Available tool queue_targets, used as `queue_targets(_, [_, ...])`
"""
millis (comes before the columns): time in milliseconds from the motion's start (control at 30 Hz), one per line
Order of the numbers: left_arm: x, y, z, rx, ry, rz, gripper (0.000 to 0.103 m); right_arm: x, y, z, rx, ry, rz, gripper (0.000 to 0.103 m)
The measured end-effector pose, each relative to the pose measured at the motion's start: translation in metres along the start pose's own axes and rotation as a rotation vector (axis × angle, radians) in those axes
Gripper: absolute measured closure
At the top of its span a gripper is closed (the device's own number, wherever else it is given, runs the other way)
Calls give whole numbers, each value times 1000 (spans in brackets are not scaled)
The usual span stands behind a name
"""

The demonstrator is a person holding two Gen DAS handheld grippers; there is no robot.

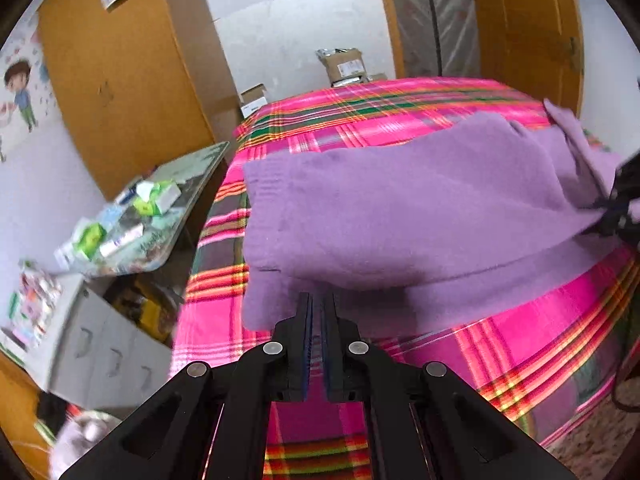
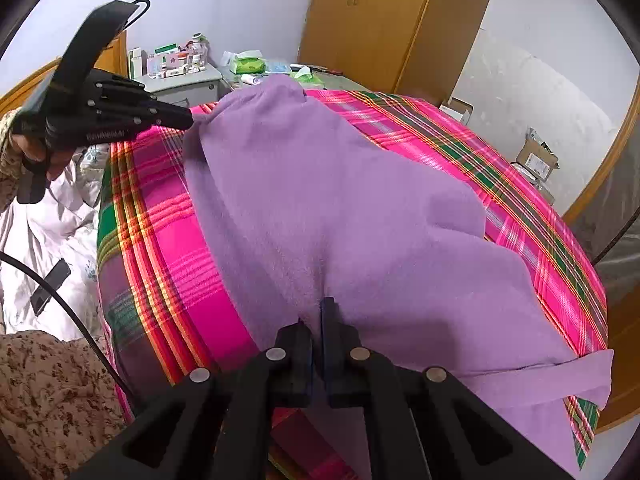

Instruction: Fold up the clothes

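Observation:
A purple fleece garment (image 1: 400, 208) lies spread over a bed with a pink plaid sheet (image 1: 500, 328). My left gripper (image 1: 319, 300) is shut on the garment's near edge, which is raised a little off the sheet. From the right wrist the same gripper (image 2: 190, 118) shows at the upper left, with a corner of the garment (image 2: 320, 200) bunched at its tip. My right gripper (image 2: 318, 316) is shut on a pucker of purple cloth that covers its left fingertip. It also shows at the right edge (image 1: 608, 208), pinching the cloth. A loose flap (image 2: 560, 376) hangs at the bed's corner.
A cluttered side table (image 1: 132, 216) and a grey drawer unit (image 1: 104, 352) stand left of the bed. Wooden wardrobes (image 2: 376, 20) and cardboard boxes (image 2: 536, 156) line the far side. A white duvet (image 2: 52, 232) with a dark phone (image 2: 50, 286) and a black cable (image 2: 80, 320) lies at the left.

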State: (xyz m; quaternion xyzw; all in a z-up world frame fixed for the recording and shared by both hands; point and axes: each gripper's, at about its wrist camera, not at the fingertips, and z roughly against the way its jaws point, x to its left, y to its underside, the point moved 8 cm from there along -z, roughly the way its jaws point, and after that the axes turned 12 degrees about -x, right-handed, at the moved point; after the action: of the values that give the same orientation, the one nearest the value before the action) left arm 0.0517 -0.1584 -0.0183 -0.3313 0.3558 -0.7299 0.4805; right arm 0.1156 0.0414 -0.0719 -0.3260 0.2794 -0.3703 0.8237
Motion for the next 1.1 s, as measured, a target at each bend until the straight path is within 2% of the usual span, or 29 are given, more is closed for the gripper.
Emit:
queue_targets(133, [10, -3, 4, -16, 67, 170, 97, 0, 5, 0, 6, 2, -12, 99])
queue_targets(200, [15, -7, 5, -26, 110, 253, 89, 1, 6, 0, 8, 3, -15, 99])
queue_targets(267, [18, -10, 3, -23, 152, 323, 73, 0, 6, -1, 10, 4, -18, 99])
queue_targets(333, [23, -14, -2, -18, 165, 386, 69, 0, 6, 0, 8, 5, -22, 99])
queue_targets(767, [61, -10, -56, 99, 218, 822, 69, -4, 6, 4, -12, -3, -76, 99])
queue_targets(1000, [60, -8, -52, 94, 219, 875, 72, -5, 6, 2, -16, -9, -84, 99])
queue_targets(1100, [61, -8, -50, 93, 210, 879, 85, -5, 5, 2, -18, -10, -86, 99])
